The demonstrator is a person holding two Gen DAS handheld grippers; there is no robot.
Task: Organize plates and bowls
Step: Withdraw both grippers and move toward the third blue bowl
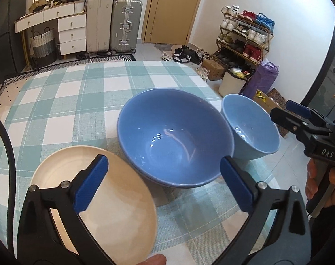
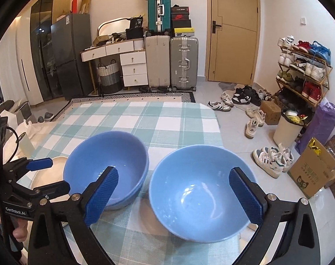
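Three dishes sit in a row on a desk (image 1: 57,101) covered by a green-and-white checked cloth (image 2: 132,119). In the left wrist view, a cream plate (image 1: 114,209) lies nearest, at the lower left, with a dark blue bowl (image 1: 174,139) just beside it to the right and a light blue bowl (image 1: 249,128) next to that, near the desk's right edge. The dark blue bowl appears to rest in a second bowl of the same colour, whose rim shows just under it. Both visible bowls are upright and empty. The left tool (image 1: 164,185) stands wide, its blue pads apart over the plate and the dark bowl, gripping nothing. In the right wrist view the right tool (image 2: 173,198) is likewise spread wide, with the light blue bowl (image 2: 200,198) showing between its pads but not pressed by them; the dark blue bowl (image 2: 105,161) sits to the left, and the plate (image 2: 50,176) is partly hidden behind the other tool at the left edge. Each tool shows in the other's view, held by a hand (image 1: 322,187). Behind the desk are suitcases (image 2: 182,61), a white chest of drawers (image 2: 132,68), a door (image 2: 231,31) and a shoe rack (image 2: 304,70), with shoes scattered on the floor.
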